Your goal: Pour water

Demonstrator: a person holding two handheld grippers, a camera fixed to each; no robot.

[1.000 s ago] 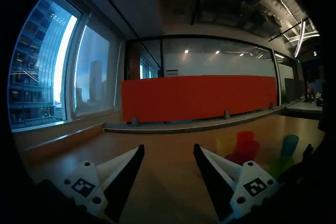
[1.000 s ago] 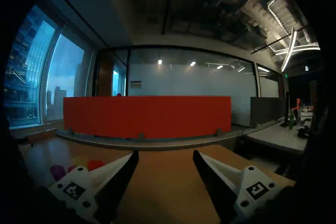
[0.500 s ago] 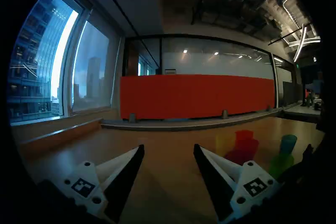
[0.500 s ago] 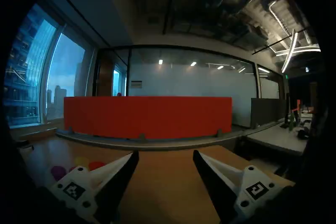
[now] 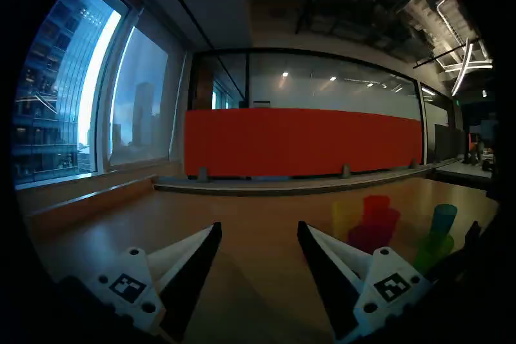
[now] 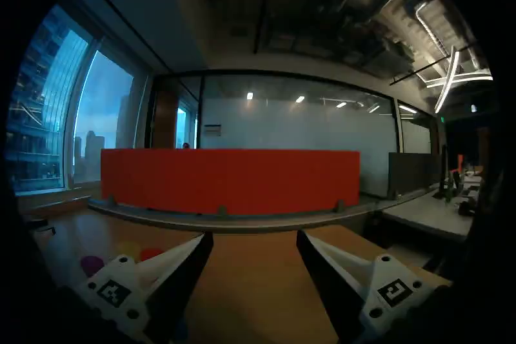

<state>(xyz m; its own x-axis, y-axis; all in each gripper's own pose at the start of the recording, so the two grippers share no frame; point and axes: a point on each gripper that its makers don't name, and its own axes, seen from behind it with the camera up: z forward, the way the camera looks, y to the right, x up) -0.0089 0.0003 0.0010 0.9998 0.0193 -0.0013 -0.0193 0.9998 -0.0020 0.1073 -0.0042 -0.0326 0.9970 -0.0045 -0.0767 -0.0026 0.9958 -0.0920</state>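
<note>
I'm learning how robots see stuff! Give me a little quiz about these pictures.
1. True or false: the left gripper is holding a cup.
2. In the left gripper view, which of these stands farthest right? A) yellow cup B) red cup C) teal cup
3. Fill in: the long partition behind the table is coloured ____.

Key: 1 false, its jaws are open and empty; 2 C; 3 red.
</note>
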